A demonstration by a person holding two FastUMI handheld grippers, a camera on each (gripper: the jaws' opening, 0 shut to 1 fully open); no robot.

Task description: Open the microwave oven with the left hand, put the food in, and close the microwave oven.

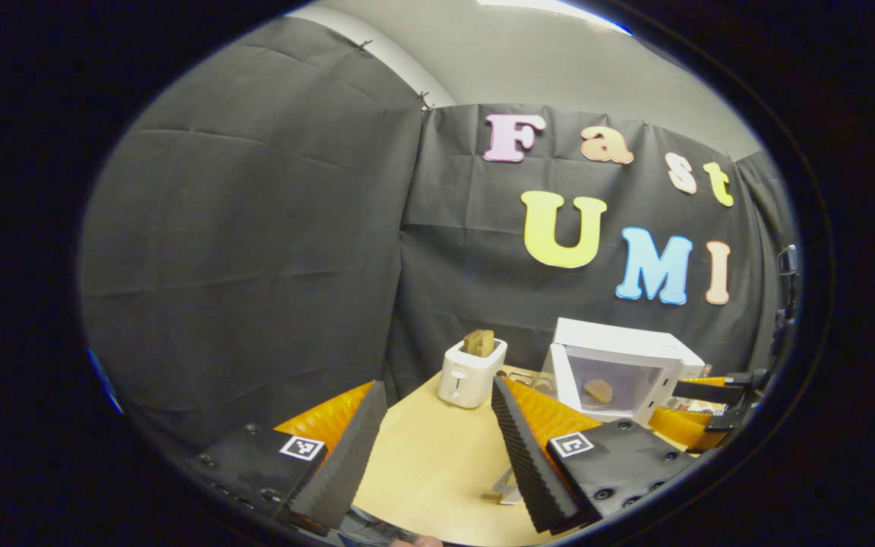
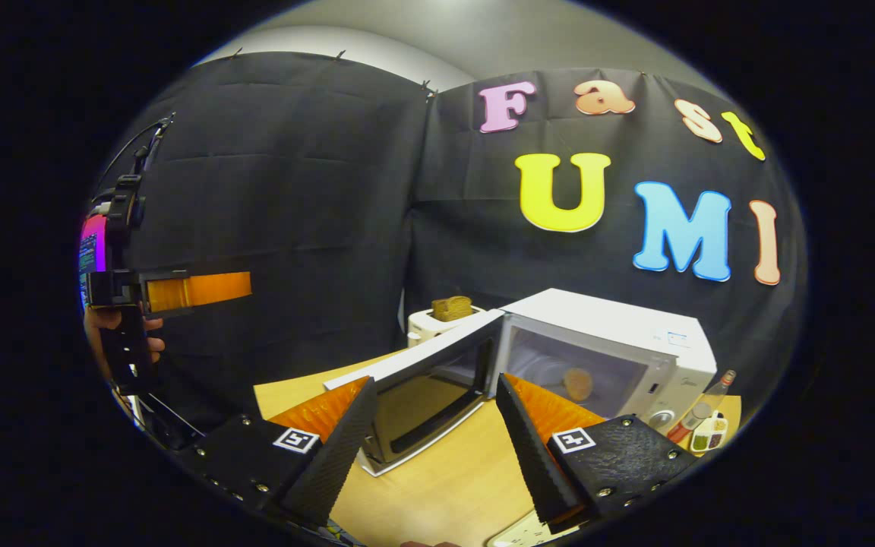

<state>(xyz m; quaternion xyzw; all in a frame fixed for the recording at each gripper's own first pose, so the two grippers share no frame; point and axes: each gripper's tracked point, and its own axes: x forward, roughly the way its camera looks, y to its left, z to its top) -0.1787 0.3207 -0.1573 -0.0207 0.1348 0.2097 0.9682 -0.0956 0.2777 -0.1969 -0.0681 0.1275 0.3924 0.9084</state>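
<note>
The white microwave (image 2: 635, 323) stands on the wooden table (image 2: 453, 486) with its door (image 2: 422, 387) swung wide open to the left. A round brown piece of food (image 2: 578, 384) lies inside the cavity. My right gripper (image 2: 436, 380) is open and holds nothing, with its fingers pointing at the open door and cavity. In the left gripper view the microwave (image 1: 620, 338) sits farther off at the right, the food (image 1: 599, 390) inside it. My left gripper (image 1: 437, 384) is open and holds nothing, well back from the oven. A hand holds it at the far left (image 2: 194, 290).
A white toaster (image 1: 472, 376) with a bread slice (image 1: 479, 342) in it stands left of the microwave. A small tray of spice jars (image 2: 707, 437) and a bottle (image 2: 720, 382) sit to the oven's right. The right gripper (image 1: 711, 403) shows beside the oven.
</note>
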